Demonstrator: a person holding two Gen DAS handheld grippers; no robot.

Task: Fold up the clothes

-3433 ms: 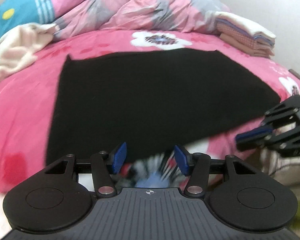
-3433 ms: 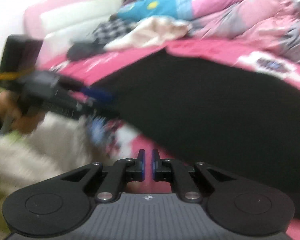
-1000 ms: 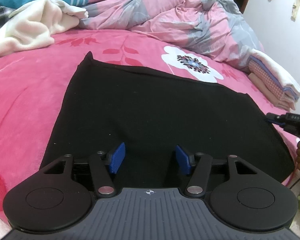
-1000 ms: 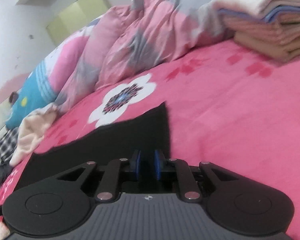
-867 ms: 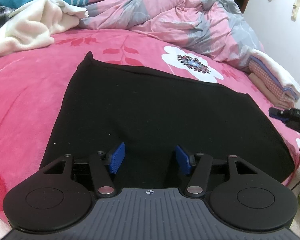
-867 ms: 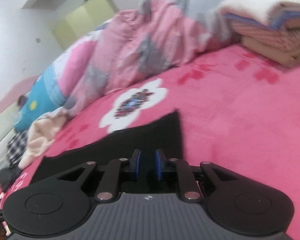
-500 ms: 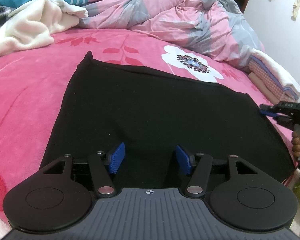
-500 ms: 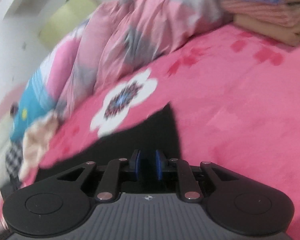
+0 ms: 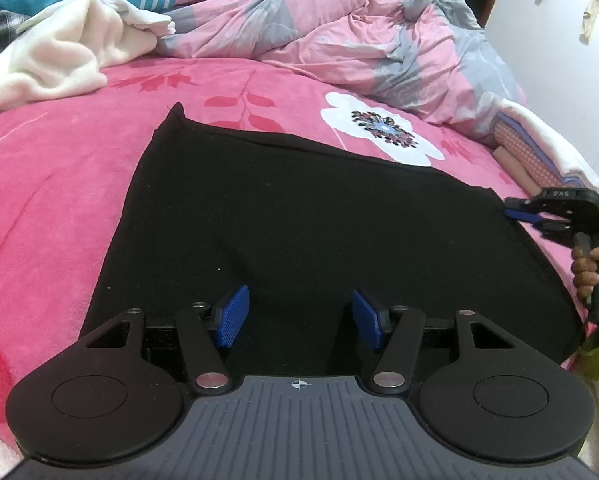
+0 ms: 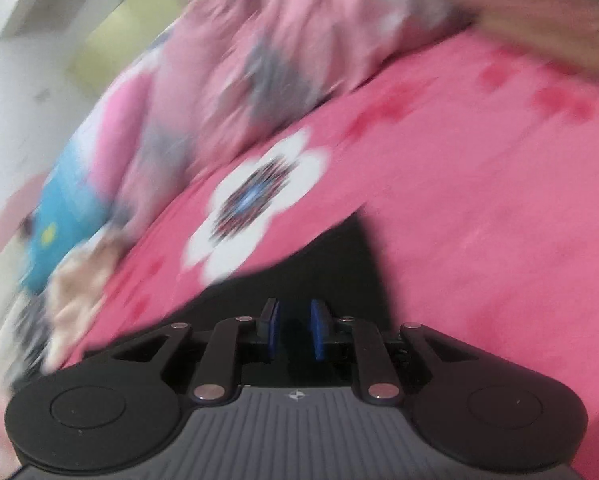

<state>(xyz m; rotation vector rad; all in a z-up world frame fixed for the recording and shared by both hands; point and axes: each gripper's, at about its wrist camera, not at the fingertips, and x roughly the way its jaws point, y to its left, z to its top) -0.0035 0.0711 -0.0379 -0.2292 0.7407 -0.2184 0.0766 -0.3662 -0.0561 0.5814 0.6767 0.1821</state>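
A: Where was the garment when you paused?

B: The black cloth (image 9: 307,232) lay spread flat on the pink bedsheet (image 9: 51,184), one layer as far as I could judge, with the rumpled quilt (image 9: 339,40) beyond it and a stack of folded laundry (image 9: 539,152) off to its right.

A: And your claws?

B: Your left claw (image 9: 299,320) hung released over the near edge of the cloth, blue pads (image 9: 231,316) wide apart, nothing between them. Your right claw (image 10: 293,328) sat at the far right corner of the cloth with its pads drawn close. That view was blurred; dark fabric ran up to the pads, but I could not tell whether it was pinched. From the left view the right claw (image 9: 539,216) touched that corner.

A: Progress?

B: Early, in my judgement. The cloth looked smoothed and ready, but no fold showed. You had yet to take a grip on the left, then carry an edge across, and repeat until compact.
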